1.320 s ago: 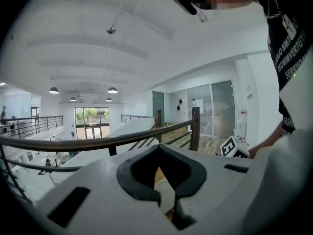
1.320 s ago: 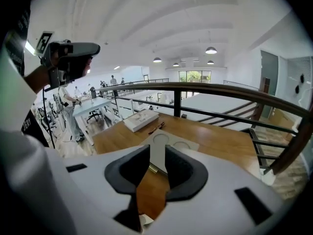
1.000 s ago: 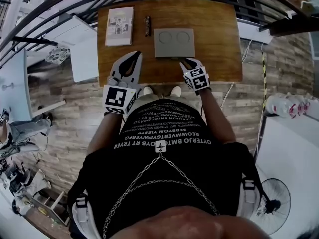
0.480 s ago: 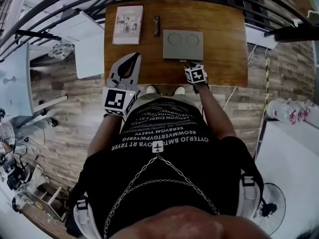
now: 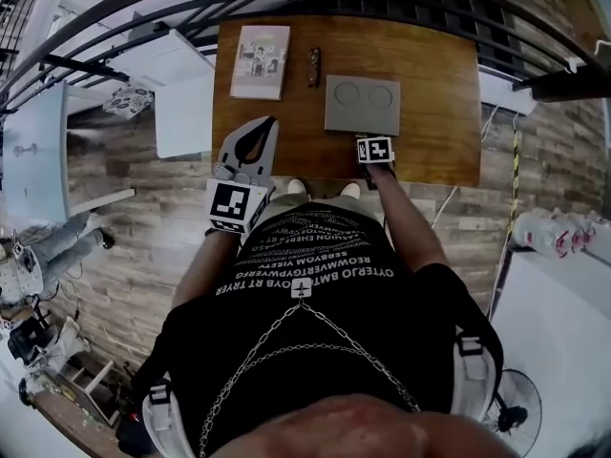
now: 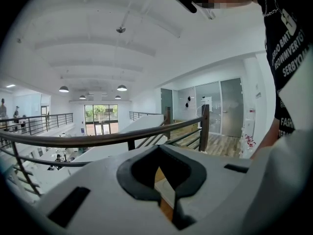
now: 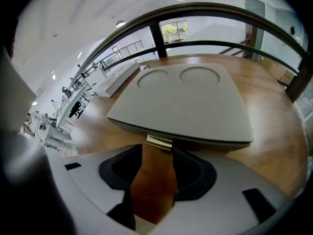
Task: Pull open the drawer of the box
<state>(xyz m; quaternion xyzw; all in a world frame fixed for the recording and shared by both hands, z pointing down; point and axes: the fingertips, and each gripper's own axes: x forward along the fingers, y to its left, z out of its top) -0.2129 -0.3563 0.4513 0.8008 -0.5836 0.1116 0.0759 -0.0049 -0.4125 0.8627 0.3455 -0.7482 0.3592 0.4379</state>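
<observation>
The grey box (image 5: 363, 105) is seen on the wooden surface (image 5: 434, 74), drawer apparently shut, with its brass pull tab (image 7: 159, 142) at the 6 o'clock edge. The right tongs (image 7: 152, 182), jaws just opened wide and gripping nothing, are aimed at the tab at their mouth. The tab should be fully straddled before closing, then drawn straight toward 6 o'clock. The left tongs (image 5: 271, 122), clenched empty, are held at the box's 8 o'clock.

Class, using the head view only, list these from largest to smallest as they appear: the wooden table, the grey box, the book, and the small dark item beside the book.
1. table
2. box and book: too alike to rank
3. small dark item
</observation>
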